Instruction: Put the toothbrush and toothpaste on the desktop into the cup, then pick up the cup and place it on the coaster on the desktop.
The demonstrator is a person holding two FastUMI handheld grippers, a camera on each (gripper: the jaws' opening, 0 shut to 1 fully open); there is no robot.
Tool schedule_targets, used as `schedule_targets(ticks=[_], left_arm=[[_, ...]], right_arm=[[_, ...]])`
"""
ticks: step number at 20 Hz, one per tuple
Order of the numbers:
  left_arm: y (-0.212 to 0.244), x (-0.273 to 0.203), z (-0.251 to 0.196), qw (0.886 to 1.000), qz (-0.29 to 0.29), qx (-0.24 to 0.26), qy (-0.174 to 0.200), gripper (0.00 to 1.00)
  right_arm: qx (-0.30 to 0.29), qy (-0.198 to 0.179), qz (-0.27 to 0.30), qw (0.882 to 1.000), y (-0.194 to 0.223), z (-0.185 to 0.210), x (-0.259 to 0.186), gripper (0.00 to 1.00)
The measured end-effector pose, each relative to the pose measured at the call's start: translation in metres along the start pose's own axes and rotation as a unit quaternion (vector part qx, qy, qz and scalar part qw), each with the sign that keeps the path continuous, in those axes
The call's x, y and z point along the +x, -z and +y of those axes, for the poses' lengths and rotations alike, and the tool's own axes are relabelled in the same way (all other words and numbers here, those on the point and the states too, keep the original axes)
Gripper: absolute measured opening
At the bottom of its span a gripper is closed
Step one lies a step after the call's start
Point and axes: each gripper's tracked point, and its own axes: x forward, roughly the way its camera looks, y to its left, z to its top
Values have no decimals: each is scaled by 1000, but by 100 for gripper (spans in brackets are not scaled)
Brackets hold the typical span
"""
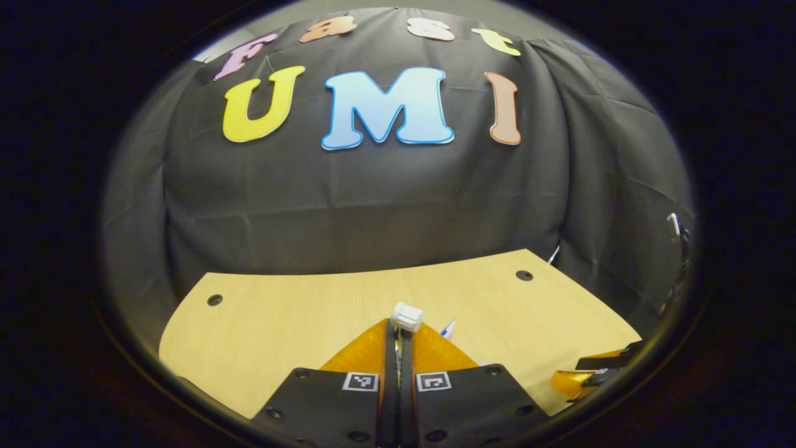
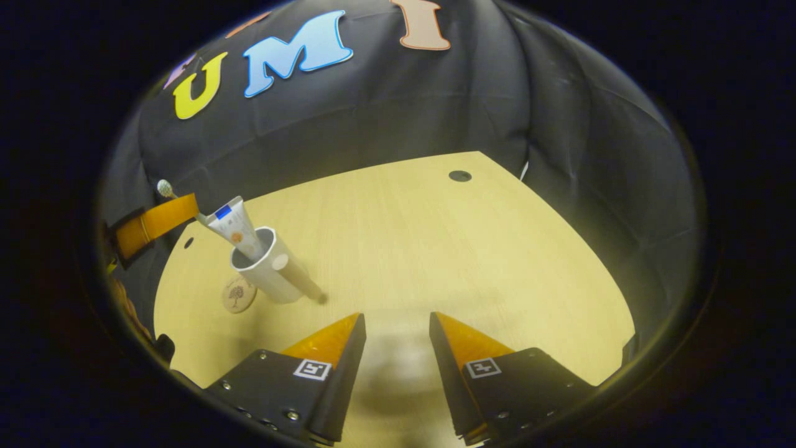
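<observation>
Your left claw [image 1: 398, 330] is clenching the toothbrush [image 2: 165, 188] above the cup [image 2: 272, 266], which is already holding the toothpaste [image 2: 235, 229] beside the coaster [image 2: 238, 294] on the counter [image 2: 435, 249]. Your right claw [image 2: 397, 326] is hanging released. Next, I judge, you are lowering the brush into the cup.

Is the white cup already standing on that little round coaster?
No: in the right gripper view the cup stands on the bare desktop, with the coaster lying uncovered beside it.
</observation>
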Motion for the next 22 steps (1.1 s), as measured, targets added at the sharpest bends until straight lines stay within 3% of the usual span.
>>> schedule_targets(ticks=[4,9,10,12,16,17,19,22], left_arm=[[5,1,-9,1000,6,-12,22,12],[3,-1,-5,1000,3,-12,20,12],[2,-2,-6,1000,2,-10,21,17],[-2,-3,-5,1000,-2,-5,18,38],[-5,-7,-2,1000,-9,0,16,32],[-5,-8,0,1000,-10,1,14,38],[-7,-14,5,1000,-12,0,10,35],[-6,-21,13,1000,-13,-5,12,42]], right_arm=[[2,-4,1,1000,-2,1,-1,64],[-4,-18,1,1000,-10,9,-1,64],[-7,-21,-1,1000,-10,13,-1,63],[-12,-29,-2,1000,-13,16,-2,64],[-37,-56,-3,998,-27,31,0,64],[-48,-65,-1,997,-32,36,2,64],[-72,-84,3,994,-40,46,4,63],[-108,-109,14,988,-48,60,10,63]])
